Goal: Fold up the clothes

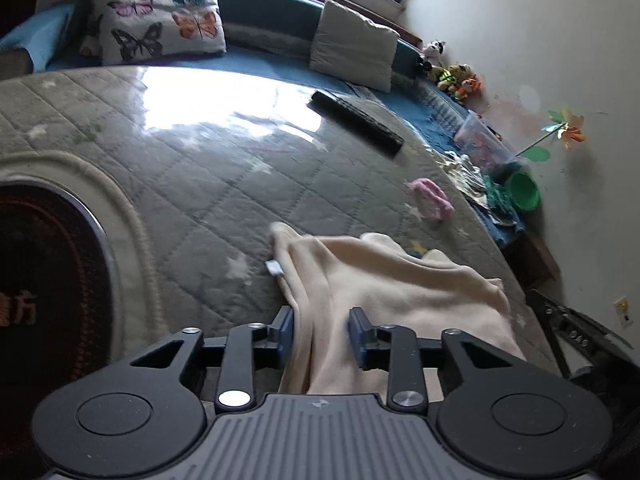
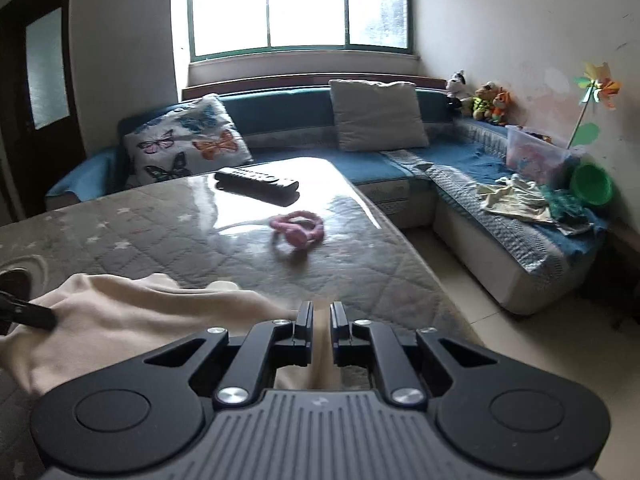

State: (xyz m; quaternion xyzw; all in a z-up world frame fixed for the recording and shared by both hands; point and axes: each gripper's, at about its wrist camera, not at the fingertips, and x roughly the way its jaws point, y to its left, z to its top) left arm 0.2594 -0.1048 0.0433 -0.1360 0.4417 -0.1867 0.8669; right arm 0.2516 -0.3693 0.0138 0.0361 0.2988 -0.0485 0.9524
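Two edges of the cream garment [image 1: 400, 280] are pinched, one by each gripper's jaws, left gripper [image 1: 322, 336] and right gripper [image 2: 321, 334]; its length runs between them across the counter [image 1: 180, 168].

Home living room: blue corner sofa [image 2: 404, 168] under a window [image 2: 300, 8], butterfly cushion [image 2: 186, 146], plush toys [image 2: 486, 100], pinwheel [image 2: 598, 86], toy bin [image 2: 534, 156], remote [image 2: 256, 180] on a quilted table [image 2: 180, 232], tiled floor [image 2: 520, 340].
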